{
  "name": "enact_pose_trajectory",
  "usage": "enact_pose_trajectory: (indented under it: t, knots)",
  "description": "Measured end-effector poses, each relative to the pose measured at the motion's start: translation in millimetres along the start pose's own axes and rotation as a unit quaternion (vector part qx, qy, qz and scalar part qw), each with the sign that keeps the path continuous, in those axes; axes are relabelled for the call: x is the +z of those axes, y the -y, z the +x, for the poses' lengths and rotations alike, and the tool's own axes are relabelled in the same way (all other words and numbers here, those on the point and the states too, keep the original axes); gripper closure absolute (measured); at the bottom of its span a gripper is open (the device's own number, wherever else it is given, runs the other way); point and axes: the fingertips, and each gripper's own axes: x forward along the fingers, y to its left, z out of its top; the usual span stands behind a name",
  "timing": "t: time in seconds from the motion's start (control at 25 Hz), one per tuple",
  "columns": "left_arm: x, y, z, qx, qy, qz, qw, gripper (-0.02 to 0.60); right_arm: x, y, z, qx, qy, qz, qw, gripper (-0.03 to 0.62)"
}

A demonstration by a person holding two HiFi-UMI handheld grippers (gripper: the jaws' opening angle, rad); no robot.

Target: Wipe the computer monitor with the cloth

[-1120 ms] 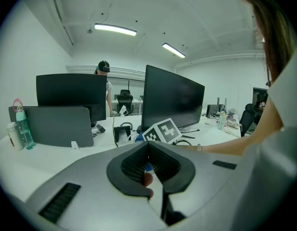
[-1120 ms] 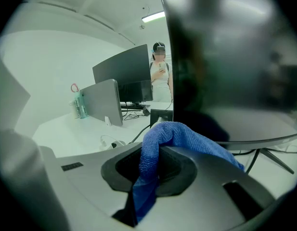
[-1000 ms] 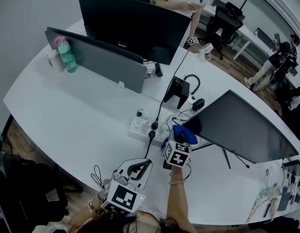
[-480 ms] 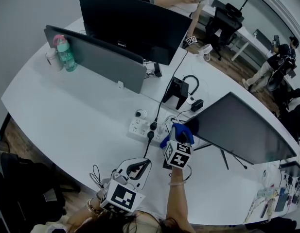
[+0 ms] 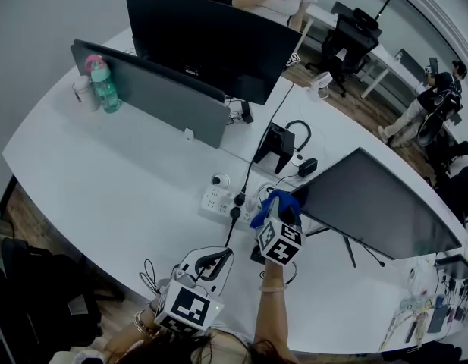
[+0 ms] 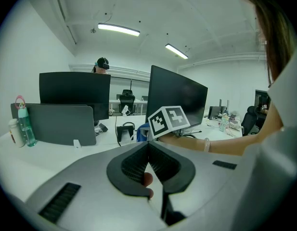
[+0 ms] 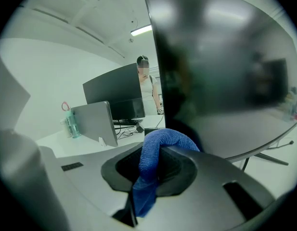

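White desk [image 5: 105,180]; only its own view shows right gripper [image 7: 159,152] pinching cloth [image 7: 149,174].

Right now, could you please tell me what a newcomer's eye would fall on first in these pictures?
The bright blue cloth stands out first, pinched in the right gripper close to the left end of the large dark flat monitor. Next comes the left gripper, jaws together and empty, low at the curved white desk's near edge.

Likely office: long desks [image 5: 127,180], monitors [image 5: 370,203].
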Motion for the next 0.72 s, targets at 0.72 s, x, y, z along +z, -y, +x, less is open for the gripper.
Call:
enact_pose_trajectory:
  t: [0.72]
  knots:
    - [-1, -13, 4, 0.018, -0.006, -0.023, 0.9995, 0.572, 39, -2, -17, -0.007, 0.048, 0.011, 0.999, 0.532]
